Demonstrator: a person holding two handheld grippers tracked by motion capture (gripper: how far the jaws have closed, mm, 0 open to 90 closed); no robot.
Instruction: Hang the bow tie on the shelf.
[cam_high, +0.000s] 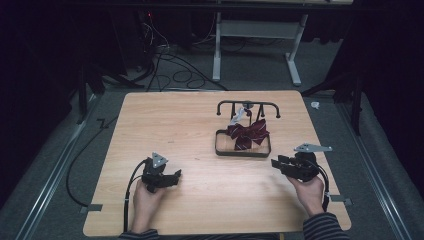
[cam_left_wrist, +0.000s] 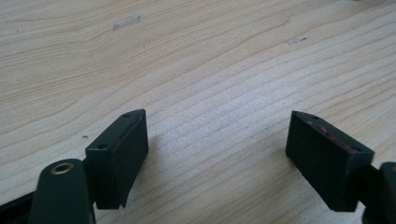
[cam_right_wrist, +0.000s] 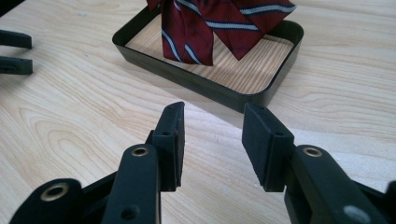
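A dark red bow tie with pale stripes (cam_high: 248, 133) hangs from a black rack (cam_high: 248, 106) over the rack's low black tray (cam_high: 243, 151). In the right gripper view the bow tie (cam_right_wrist: 219, 23) dangles into the tray (cam_right_wrist: 210, 86) just ahead of my right gripper (cam_right_wrist: 212, 140), whose jaws stand apart with nothing between them. The right gripper (cam_high: 278, 163) lies low on the table, to the right of the tray, pointing left. My left gripper (cam_high: 176, 176) rests near the front left, open and empty; its wide-spread jaws frame bare wood around the left gripper (cam_left_wrist: 217, 154).
The wooden table (cam_high: 165, 125) spreads bare to the left of the rack. Cables and a table frame (cam_high: 255, 35) stand on the floor beyond the far edge. The other gripper's jaw tips (cam_right_wrist: 14, 51) show at the left of the right gripper view.
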